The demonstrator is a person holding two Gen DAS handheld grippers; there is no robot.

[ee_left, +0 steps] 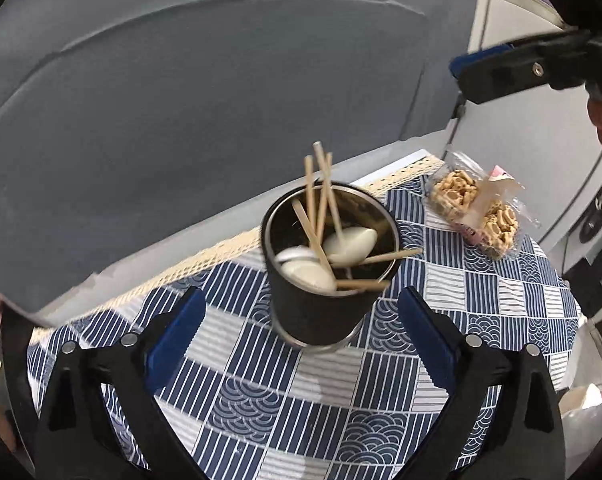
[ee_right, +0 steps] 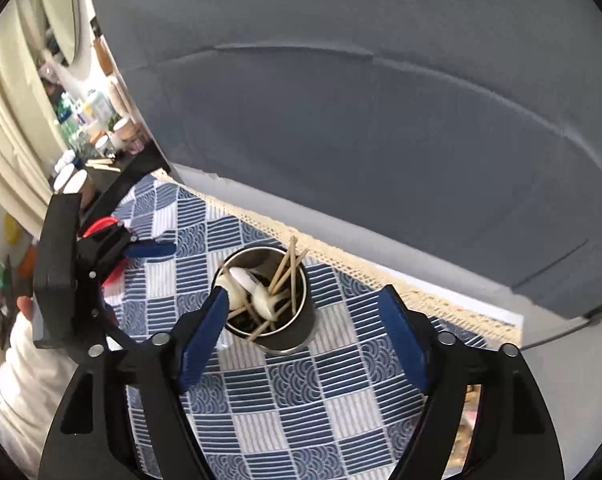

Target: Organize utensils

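Several chopsticks and two white spoons stand in the black cup, mid-surface. Both grippers, left and right, jaws wide open, empty. Task appears nearly done.

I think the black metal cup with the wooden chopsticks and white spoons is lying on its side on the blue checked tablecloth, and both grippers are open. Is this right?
Not quite. The black metal cup stands upright on the blue checked tablecloth, as the left wrist view shows. It does hold the wooden chopsticks and white spoons, and the left gripper and right gripper are both open.
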